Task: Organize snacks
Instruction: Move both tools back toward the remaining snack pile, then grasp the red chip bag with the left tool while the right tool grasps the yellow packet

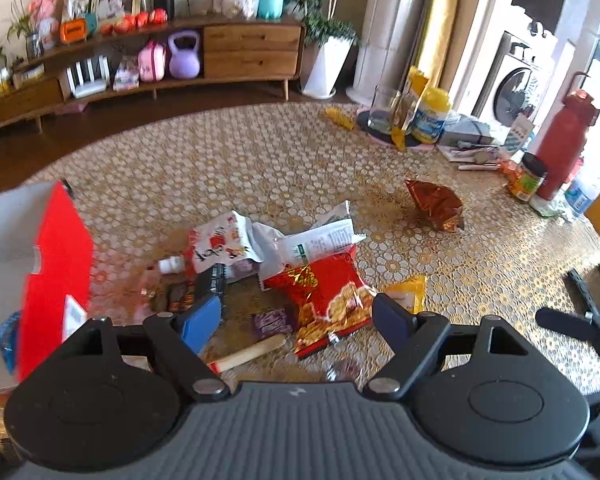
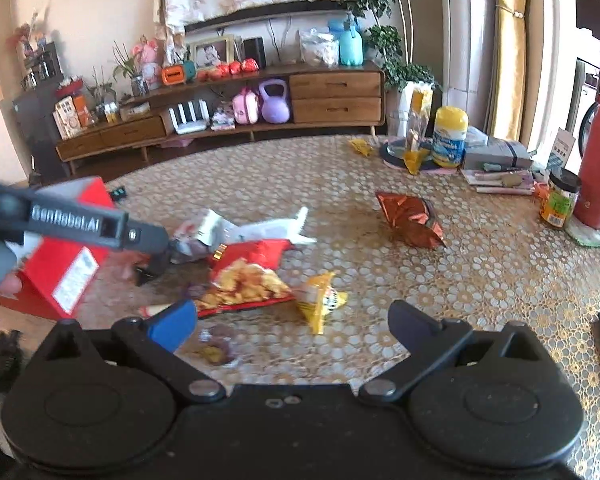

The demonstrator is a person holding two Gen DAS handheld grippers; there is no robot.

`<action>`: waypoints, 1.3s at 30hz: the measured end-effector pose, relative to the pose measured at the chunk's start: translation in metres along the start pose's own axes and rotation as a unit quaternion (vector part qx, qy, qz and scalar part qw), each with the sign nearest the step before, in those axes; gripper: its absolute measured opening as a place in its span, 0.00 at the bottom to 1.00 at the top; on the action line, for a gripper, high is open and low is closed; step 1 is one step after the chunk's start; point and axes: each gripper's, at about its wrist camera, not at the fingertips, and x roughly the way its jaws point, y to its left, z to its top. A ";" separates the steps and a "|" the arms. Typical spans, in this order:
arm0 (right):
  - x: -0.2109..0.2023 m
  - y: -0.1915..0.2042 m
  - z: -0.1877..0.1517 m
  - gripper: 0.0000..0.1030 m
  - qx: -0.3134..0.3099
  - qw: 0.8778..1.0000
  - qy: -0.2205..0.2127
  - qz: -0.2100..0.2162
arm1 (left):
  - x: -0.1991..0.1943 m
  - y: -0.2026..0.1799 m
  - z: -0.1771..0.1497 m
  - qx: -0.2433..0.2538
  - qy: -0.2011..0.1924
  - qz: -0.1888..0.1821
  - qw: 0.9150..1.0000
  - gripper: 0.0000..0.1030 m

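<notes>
The left tool stands released, its blue-padded fingers spread wide with nothing between them, above the snack pile. Straight ahead of it lies the red crinkled snack bag printed with golden crackers, its long axis running from just off the right finger away toward the counter's far side. Under the gap lies a pale stick-shaped sausage snack, pointing up-right, and beside it a small purple sachet. Beyond the red bag lie a white pouch with red Chinese characters (the script too blurred to read) and a white packet with fine print. Left of this tool stands a red cardboard box with a white label, close to the pile.

The right tool is likewise released and empty; ahead of it sits a small yellow crumpled packet. The left tool's arm crosses this view, lettered "GenRobot.AI".

Further out, a copper-red foil bag lies alone, with bare gold-patterned counter around it. Along the far right edge crowd a yellow-lidded tub and a tall red bottle.
</notes>
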 end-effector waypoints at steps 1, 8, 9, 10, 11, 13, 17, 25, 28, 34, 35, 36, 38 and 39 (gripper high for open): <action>0.006 -0.003 -0.001 0.99 -0.002 1.000 0.003 -0.001 | 0.007 -0.002 0.003 -0.003 0.005 0.001 1.000 0.81; 0.047 -0.013 -0.004 0.93 -0.024 0.999 0.022 0.001 | 0.059 -0.015 0.019 -0.024 0.048 -0.001 0.999 0.81; 0.053 -0.013 -0.005 0.91 -0.028 0.999 0.025 0.001 | 0.065 -0.016 0.021 -0.027 0.051 -0.001 0.998 0.81; 0.058 -0.013 -0.006 0.89 -0.030 0.999 0.029 0.002 | 0.072 -0.019 0.022 -0.029 0.055 0.001 0.998 0.81; 0.064 -0.014 -0.006 0.84 -0.030 0.999 0.033 0.004 | 0.078 -0.020 0.023 -0.029 0.057 0.002 0.998 0.81; 0.076 -0.017 -0.007 0.78 -0.027 0.999 0.041 0.006 | 0.089 -0.023 0.024 -0.032 0.065 0.005 0.997 0.81; 0.094 -0.019 -0.008 0.73 -0.024 0.999 0.048 0.008 | 0.108 -0.028 0.023 -0.038 0.081 -0.006 0.996 0.81; 0.120 -0.017 -0.009 0.58 -0.027 0.998 0.063 0.013 | 0.125 -0.025 0.020 -0.058 0.089 -0.003 0.994 0.80; 0.123 -0.016 -0.008 0.52 -0.024 0.998 0.061 0.014 | 0.124 -0.025 0.021 -0.061 0.086 -0.003 0.994 0.76; 0.123 -0.013 -0.008 0.28 -0.025 0.998 0.059 0.013 | 0.118 -0.027 0.019 -0.054 0.076 0.013 0.996 0.63; 0.122 -0.013 -0.009 0.23 -0.025 0.998 0.058 0.016 | 0.116 -0.028 0.019 -0.049 0.073 0.018 0.996 0.61; 0.122 -0.014 -0.008 0.20 -0.024 0.998 0.058 0.018 | 0.114 -0.027 0.018 -0.049 0.071 0.019 0.996 0.59; 0.120 -0.014 -0.007 0.17 -0.025 0.998 0.055 0.016 | 0.111 -0.024 0.018 -0.051 0.073 0.015 0.996 0.57; 0.118 -0.013 -0.007 0.15 -0.026 0.998 0.054 0.013 | 0.109 -0.024 0.018 -0.053 0.071 0.016 0.996 0.56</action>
